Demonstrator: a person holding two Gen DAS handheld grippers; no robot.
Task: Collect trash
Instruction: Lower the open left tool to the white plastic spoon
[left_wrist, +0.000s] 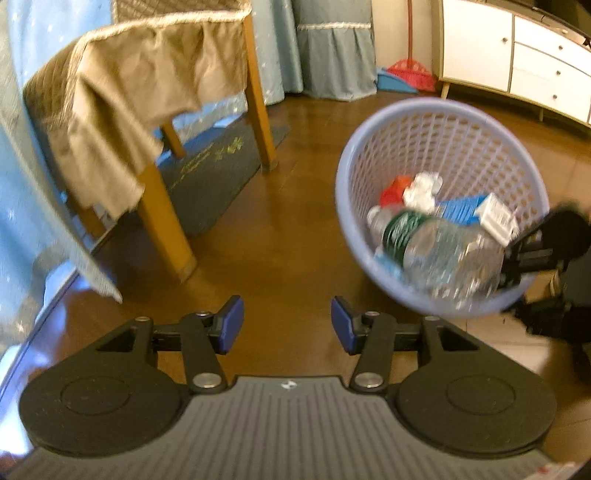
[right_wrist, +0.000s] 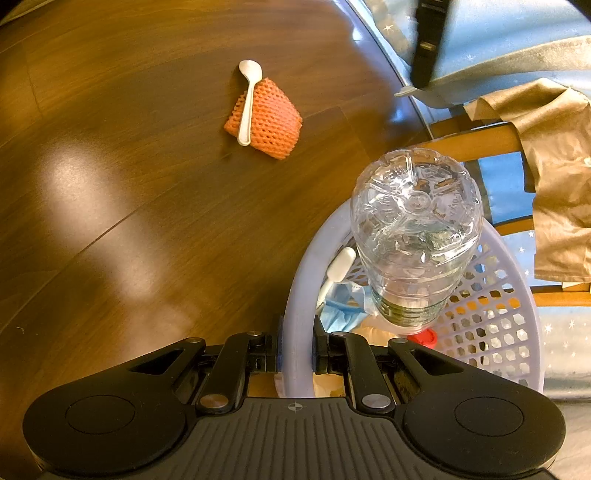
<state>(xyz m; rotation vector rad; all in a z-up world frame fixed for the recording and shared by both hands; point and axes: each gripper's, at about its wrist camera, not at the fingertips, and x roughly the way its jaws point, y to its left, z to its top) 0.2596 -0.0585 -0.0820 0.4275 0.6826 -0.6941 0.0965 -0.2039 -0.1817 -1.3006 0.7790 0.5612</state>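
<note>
At the surface edge, your right gripper (right_wrist: 295, 349) pinches only the basket (right_wrist: 495, 325) rim while your left gripper (left_wrist: 287, 325) gapes empty, so a tilt could spill the bottle (right_wrist: 417, 236).

Right gripper (right_wrist: 295, 347) at bottom centre, jaws clamped on the rim of a lilac basket (right_wrist: 299, 295). Clear bottle (right_wrist: 415, 236) stands cap-down in the basket, right of centre. White spoon (right_wrist: 248, 99) lies across an orange foam net (right_wrist: 269, 118) on the brown table (right_wrist: 110, 184), upper centre. Tan cloth (right_wrist: 554, 177) hangs far right.
</note>
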